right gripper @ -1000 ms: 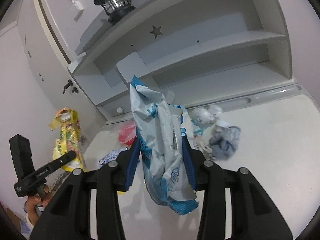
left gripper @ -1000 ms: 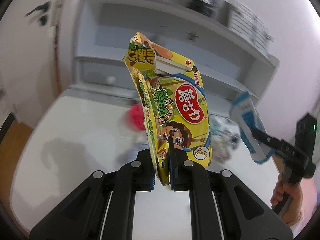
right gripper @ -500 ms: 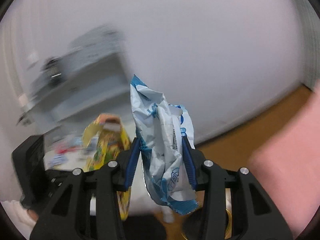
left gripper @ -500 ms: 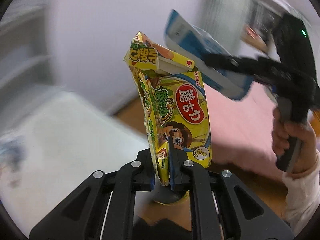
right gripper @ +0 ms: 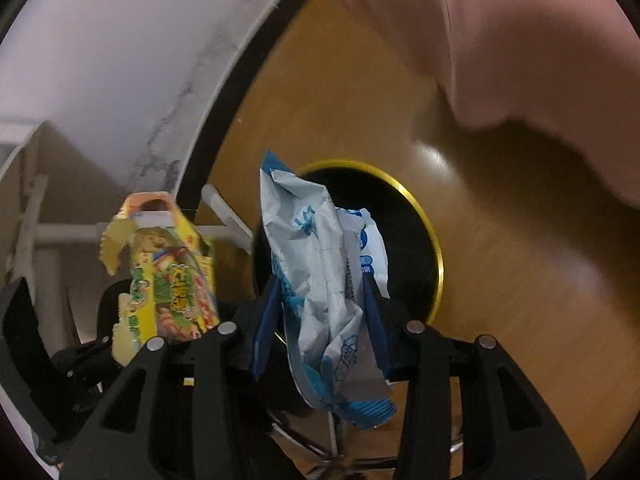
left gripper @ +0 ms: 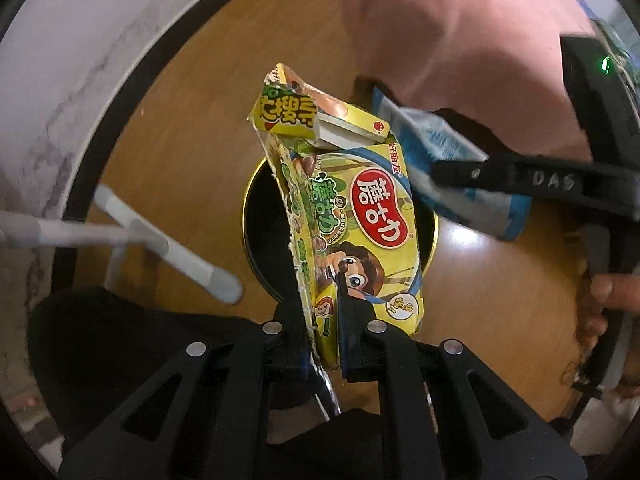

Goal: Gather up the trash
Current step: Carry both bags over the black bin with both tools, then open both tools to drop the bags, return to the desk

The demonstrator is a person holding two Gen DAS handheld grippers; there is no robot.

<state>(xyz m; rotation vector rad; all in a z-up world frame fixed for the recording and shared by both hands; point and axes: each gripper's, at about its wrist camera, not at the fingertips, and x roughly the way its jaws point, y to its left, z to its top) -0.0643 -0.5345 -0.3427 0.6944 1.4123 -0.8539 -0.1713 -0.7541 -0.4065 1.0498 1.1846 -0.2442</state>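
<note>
My left gripper is shut on a torn yellow snack box and holds it above a round black bin with a gold rim on the wooden floor. My right gripper is shut on a crumpled blue-and-white wrapper, also above the bin. In the left wrist view the wrapper hangs just right of the box. In the right wrist view the box is at the left.
A white wall with a dark skirting runs along the left. White desk legs stand by the bin. A pink bed cover fills the upper right. Black chair parts lie below the grippers.
Both grippers have swung away from the white desk and shelves and now point down at the bin on the floor. Each still holds its piece of trash.
</note>
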